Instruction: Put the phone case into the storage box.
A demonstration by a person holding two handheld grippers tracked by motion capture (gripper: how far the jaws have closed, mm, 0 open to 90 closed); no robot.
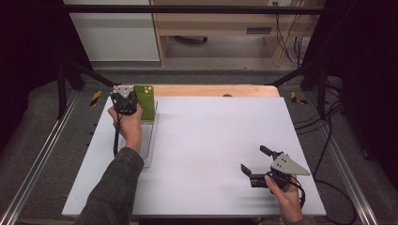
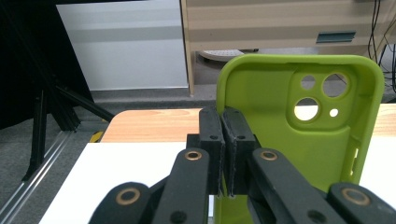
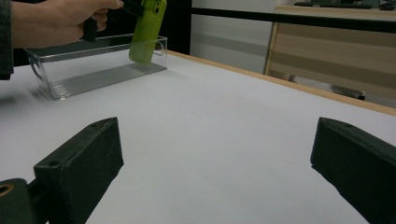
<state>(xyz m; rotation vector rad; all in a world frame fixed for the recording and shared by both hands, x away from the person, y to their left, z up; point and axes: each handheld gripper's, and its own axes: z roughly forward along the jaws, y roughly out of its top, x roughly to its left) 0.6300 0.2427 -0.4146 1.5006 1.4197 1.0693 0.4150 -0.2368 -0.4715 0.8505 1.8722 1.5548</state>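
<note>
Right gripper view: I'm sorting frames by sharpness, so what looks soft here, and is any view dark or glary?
Right gripper view: the near black jaws are blurred, the green phone case and clear tray fairly sharp. Left gripper view: the case is crisp. High view: dark edges, evenly lit white table, no glare.

- The phone case (image 2: 299,140) has its bottom cut off by the left gripper view's lower edge.
- The left hand (image 1: 129,129) and sleeve hide part of the clear tray (image 1: 151,136).
</note>
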